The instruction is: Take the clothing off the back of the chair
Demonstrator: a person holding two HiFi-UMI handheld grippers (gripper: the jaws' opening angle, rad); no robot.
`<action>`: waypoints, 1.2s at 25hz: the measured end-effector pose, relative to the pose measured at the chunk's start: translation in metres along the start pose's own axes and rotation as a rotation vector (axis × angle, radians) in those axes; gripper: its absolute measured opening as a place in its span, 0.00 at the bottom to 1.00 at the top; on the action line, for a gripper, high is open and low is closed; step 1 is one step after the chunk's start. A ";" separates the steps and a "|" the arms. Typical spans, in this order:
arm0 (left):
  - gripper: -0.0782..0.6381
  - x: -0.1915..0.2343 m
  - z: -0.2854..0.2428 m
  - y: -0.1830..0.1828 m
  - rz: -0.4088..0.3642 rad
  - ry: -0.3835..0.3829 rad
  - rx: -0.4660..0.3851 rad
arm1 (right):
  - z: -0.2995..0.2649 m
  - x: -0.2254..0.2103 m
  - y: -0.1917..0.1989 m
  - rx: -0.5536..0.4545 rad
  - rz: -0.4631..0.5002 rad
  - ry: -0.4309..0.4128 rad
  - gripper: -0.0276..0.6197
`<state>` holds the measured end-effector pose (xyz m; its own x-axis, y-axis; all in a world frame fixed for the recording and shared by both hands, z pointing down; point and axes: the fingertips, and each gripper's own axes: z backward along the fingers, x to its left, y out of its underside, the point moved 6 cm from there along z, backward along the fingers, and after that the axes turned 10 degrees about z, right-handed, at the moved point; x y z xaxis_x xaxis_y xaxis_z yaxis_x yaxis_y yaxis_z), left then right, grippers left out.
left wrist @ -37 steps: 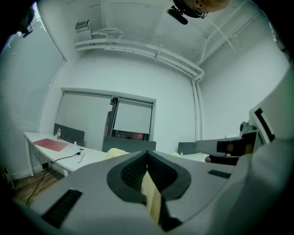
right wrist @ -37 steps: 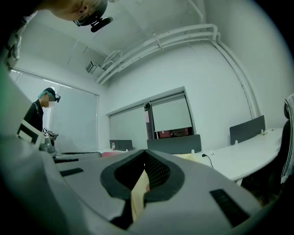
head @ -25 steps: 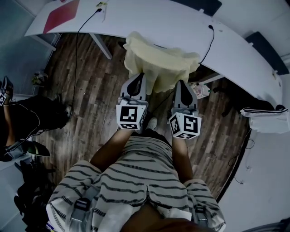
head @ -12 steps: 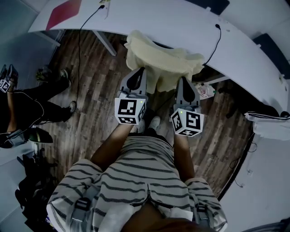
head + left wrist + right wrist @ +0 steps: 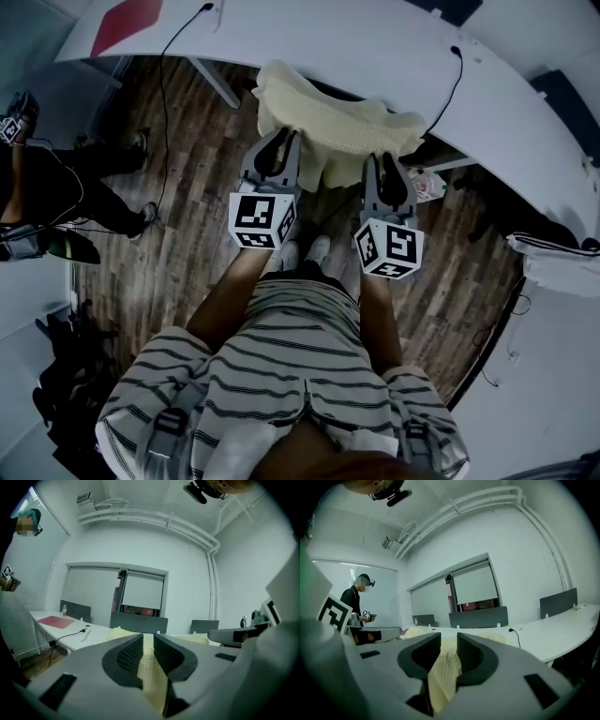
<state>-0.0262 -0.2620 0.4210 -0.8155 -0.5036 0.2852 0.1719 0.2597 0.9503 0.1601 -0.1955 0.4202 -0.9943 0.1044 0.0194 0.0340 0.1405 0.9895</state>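
A pale yellow knit garment (image 5: 328, 122) lies bunched over the near edge of the white table (image 5: 375, 42), its lower hem hanging toward me. My left gripper (image 5: 280, 139) has the hem's left part in it. In the left gripper view its jaws (image 5: 148, 641) are opening, but the gap is narrow and the cloth (image 5: 152, 677) fills it. My right gripper (image 5: 384, 161) is at the hem's right part. Its jaws (image 5: 448, 651) are opening wider, and the cloth (image 5: 443, 677) hangs loosely between the pads. No chair shows clearly.
Black cables (image 5: 455, 75) and a red sheet (image 5: 127, 19) lie on the table. A person in black (image 5: 37, 197) stands at the left on the wood floor. A small bag (image 5: 427, 186) sits under the table, and a white striped object (image 5: 553, 258) is at the right.
Both grippers moved forward toward the table with the garment, which now rests more on the tabletop. Both pairs of jaws have parted a little. The person at left shifted.
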 end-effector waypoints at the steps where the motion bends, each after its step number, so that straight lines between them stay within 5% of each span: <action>1: 0.21 0.002 -0.002 -0.001 0.006 -0.003 -0.004 | -0.001 -0.002 0.001 0.000 -0.003 0.004 0.21; 14: 0.36 0.033 -0.017 -0.012 0.031 -0.071 -0.034 | -0.014 -0.014 0.005 0.024 -0.016 0.046 0.37; 30: 0.42 0.064 -0.055 -0.019 0.053 -0.094 -0.022 | -0.025 -0.027 0.012 0.040 -0.033 0.117 0.45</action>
<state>-0.0513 -0.3442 0.4277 -0.8530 -0.4098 0.3231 0.2276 0.2651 0.9370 0.1849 -0.2217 0.4353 -0.9998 -0.0164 0.0062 0.0032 0.1812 0.9834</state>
